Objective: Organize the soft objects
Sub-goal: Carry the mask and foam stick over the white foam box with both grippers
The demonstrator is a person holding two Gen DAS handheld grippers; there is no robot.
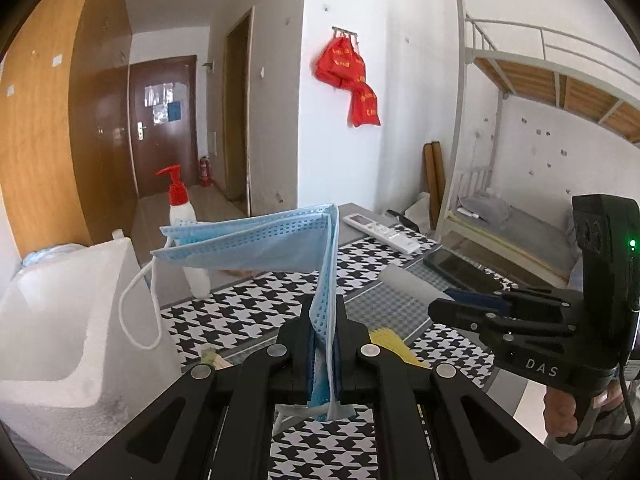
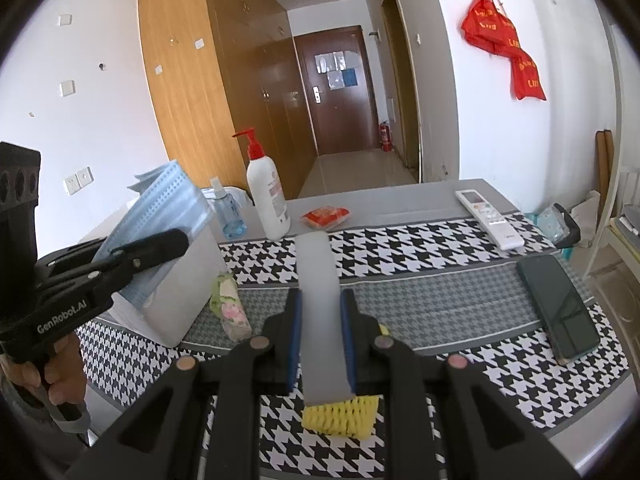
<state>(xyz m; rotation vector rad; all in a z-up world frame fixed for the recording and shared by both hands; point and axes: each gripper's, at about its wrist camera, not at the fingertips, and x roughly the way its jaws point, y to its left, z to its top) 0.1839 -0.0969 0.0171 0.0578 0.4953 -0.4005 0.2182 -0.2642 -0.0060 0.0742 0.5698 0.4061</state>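
Left tool (image 1: 324, 344): closed on blue face masks (image 1: 256, 240), held above the surface (image 2: 420, 304) beside the white foam box (image 1: 60, 320)
Right tool (image 2: 322, 336): clamped on a grey sponge strip (image 2: 318, 280), lifted over the yellow sponge (image 2: 340, 416)
Floral packet (image 2: 230, 306): lying just beside the box

White walls, wooden wardrobe (image 2: 192, 72), dark door (image 2: 336, 92), bunk bed (image 1: 532, 128).

Dormitory room: bunk bed (image 1: 552, 92), wardrobe (image 2: 188, 80), entrance door (image 2: 340, 88).
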